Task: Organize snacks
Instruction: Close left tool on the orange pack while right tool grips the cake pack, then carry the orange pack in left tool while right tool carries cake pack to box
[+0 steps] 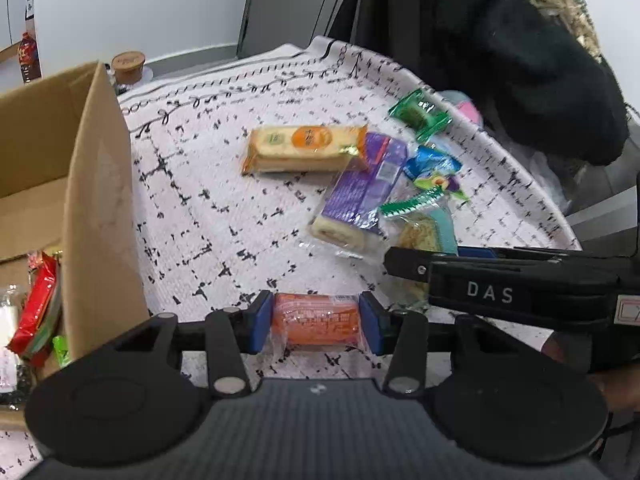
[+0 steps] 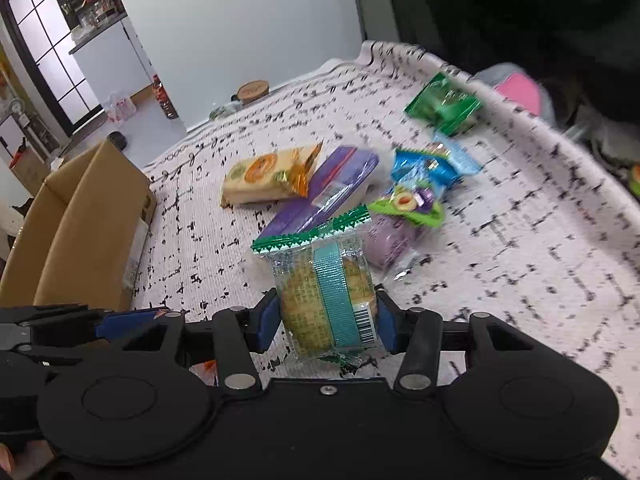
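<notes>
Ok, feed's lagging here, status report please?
Left gripper shut on orange wrapped snack roll. Right gripper shut on clear cracker packet with teal stripe. Brown cardboard box at left, path clear.

box: your cardboard box (image 1: 96,208) stands left on the tablecloth (image 1: 208,216)
packets: your snack pile (image 1: 372,184) lies right of it
jar: a cork-lidded jar (image 1: 129,65) sits behind the box

My right gripper (image 2: 327,320) clamped a clear cookie pack (image 2: 326,300) with a teal band. Behind it, other snacks (image 2: 340,184) lay on the patterned cloth (image 2: 520,240), a cardboard box (image 2: 80,224) at left.
</notes>
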